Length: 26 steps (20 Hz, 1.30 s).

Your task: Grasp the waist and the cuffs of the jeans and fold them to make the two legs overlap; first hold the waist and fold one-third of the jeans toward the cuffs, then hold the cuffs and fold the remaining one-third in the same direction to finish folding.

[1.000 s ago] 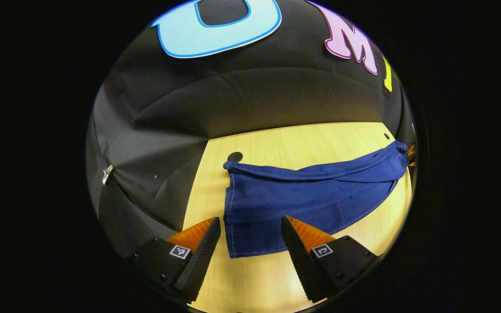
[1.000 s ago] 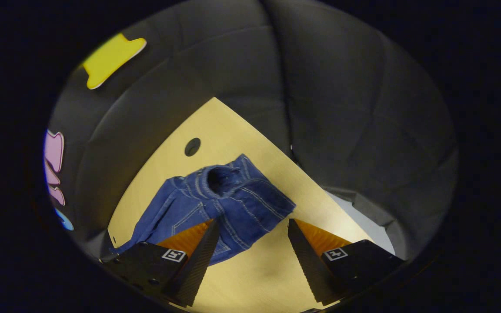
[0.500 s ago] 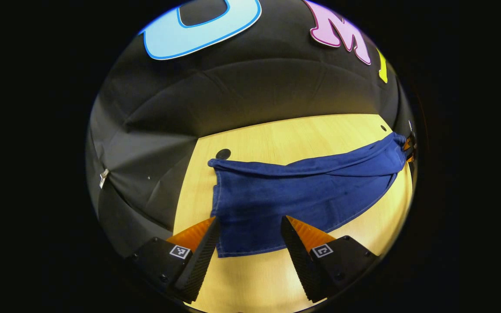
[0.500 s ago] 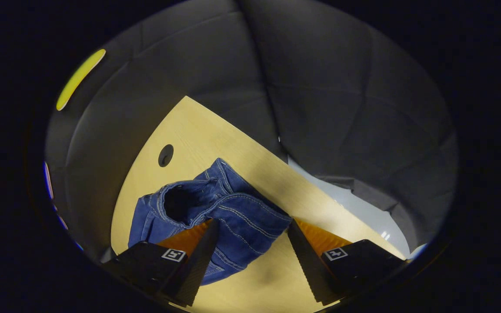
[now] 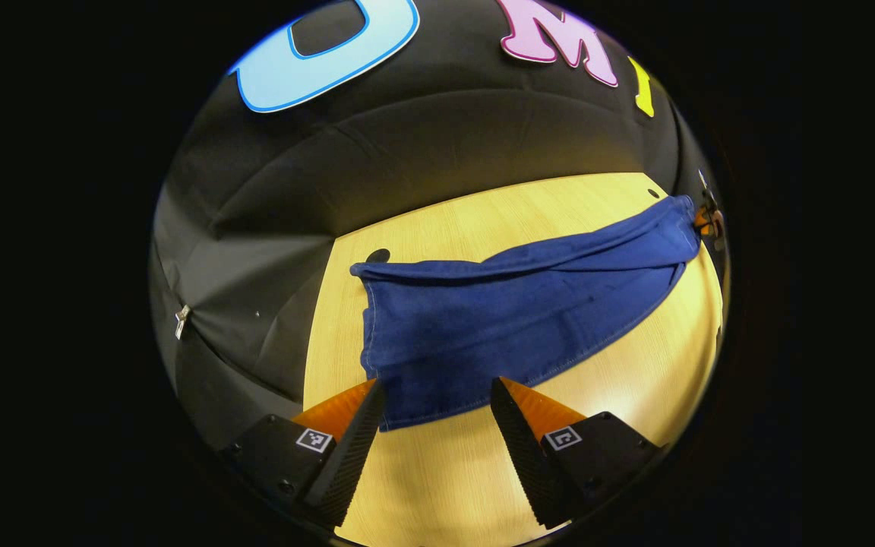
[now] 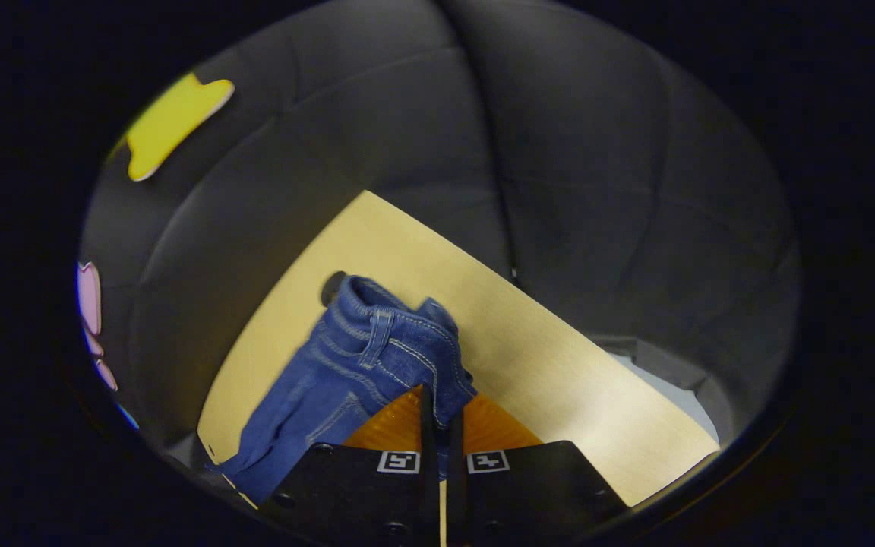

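We have the waist pinched on the right; the left is spread at the cuffs.

In the right gripper view our right gripper (image 6: 437, 406) is clamped on the waist of the jeans (image 6: 361, 357), which bunch near the table's (image 6: 559, 380) far edge. In the left gripper view our left gripper (image 5: 436, 399) stands wide apart, gripping nothing, its tips at the cuff end of the jeans (image 5: 506, 319), which stretch across the table (image 5: 483, 228) toward its far right corner.

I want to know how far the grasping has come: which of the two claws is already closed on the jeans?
The right claw: its fingers are pinched together on the waist of the jeans. The left claw stands open over the cuffs, gripping nothing.
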Tool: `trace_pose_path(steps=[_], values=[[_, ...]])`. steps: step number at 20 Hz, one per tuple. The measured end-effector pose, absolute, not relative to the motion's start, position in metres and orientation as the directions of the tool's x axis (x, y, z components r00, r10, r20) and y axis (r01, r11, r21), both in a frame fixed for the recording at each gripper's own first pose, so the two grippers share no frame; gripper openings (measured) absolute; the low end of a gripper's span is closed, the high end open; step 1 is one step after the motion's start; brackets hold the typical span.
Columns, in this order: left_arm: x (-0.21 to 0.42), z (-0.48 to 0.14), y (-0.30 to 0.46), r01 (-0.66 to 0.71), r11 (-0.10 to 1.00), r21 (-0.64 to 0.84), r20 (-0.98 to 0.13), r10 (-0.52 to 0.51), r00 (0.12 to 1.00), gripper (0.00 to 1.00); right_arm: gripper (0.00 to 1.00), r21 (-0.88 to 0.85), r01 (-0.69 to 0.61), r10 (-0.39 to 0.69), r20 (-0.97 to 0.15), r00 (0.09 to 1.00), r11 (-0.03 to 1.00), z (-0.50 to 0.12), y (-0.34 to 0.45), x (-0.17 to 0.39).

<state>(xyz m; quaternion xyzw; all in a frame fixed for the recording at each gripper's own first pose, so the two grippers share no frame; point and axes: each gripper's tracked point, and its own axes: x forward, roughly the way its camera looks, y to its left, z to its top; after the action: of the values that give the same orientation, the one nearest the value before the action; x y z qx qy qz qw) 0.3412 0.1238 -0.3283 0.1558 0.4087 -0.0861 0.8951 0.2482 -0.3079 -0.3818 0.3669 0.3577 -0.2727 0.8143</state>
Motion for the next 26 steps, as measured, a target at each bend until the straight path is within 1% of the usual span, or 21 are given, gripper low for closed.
trace_pose_path(steps=[2,5,7,8,11,14,15,17,19,23,24,26], values=[[0.334,-0.328,0.126,0.280,0.940,0.193,-0.757,-0.039,0.652,0.83,0.07,0.444,0.651,-0.166,-0.735,0.658,0.616,-0.355,-0.298,0.250],[0.323,-0.315,0.128,0.251,0.954,0.163,-0.743,-0.049,0.667,0.83,0.07,0.482,0.567,-0.132,-0.673,0.727,0.668,-0.305,-0.282,0.243],[0.315,-0.306,0.131,0.216,0.969,0.118,-0.730,-0.063,0.681,0.83,0.08,0.481,0.499,-0.110,-0.632,0.768,0.721,-0.282,-0.270,0.238],[0.310,-0.303,0.134,0.197,0.976,0.096,-0.727,-0.067,0.684,0.82,0.07,0.475,0.459,-0.091,-0.613,0.784,0.751,-0.263,-0.260,0.244],[0.293,-0.296,0.150,0.159,0.985,0.070,-0.722,-0.060,0.689,0.83,0.07,0.447,0.317,-0.018,-0.556,0.831,0.837,-0.219,-0.220,0.268],[0.274,-0.293,0.171,0.118,0.991,0.068,-0.715,-0.035,0.699,0.83,0.07,0.464,0.173,0.105,-0.514,0.851,0.869,-0.183,-0.148,0.286],[0.266,-0.294,0.176,0.104,0.993,0.060,-0.717,-0.029,0.696,0.83,0.07,0.467,0.127,0.151,-0.512,0.845,0.875,-0.183,-0.125,0.290],[0.249,-0.301,0.187,0.075,0.996,0.047,-0.727,-0.018,0.686,0.83,0.07,0.459,0.054,0.225,-0.533,0.816,0.887,-0.206,-0.082,0.288],[0.231,-0.310,0.195,0.052,0.998,0.038,-0.739,-0.007,0.674,0.83,0.07,0.456,0.013,0.290,-0.588,0.755,0.890,-0.239,-0.040,0.275],[0.204,-0.334,0.206,0.002,1.000,0.020,-0.775,0.015,0.631,0.83,0.07,0.387,-0.059,0.339,-0.712,0.615,0.920,-0.295,-0.005,0.238],[0.200,-0.336,0.206,-0.009,1.000,0.008,-0.781,0.012,0.624,0.83,0.07,0.380,-0.068,0.344,-0.730,0.590,0.922,-0.307,0.008,0.233],[0.199,-0.341,0.202,-0.033,0.999,-0.031,-0.792,-0.004,0.610,0.83,0.07,0.393,-0.070,0.364,-0.749,0.555,0.917,-0.313,-0.001,0.223]])
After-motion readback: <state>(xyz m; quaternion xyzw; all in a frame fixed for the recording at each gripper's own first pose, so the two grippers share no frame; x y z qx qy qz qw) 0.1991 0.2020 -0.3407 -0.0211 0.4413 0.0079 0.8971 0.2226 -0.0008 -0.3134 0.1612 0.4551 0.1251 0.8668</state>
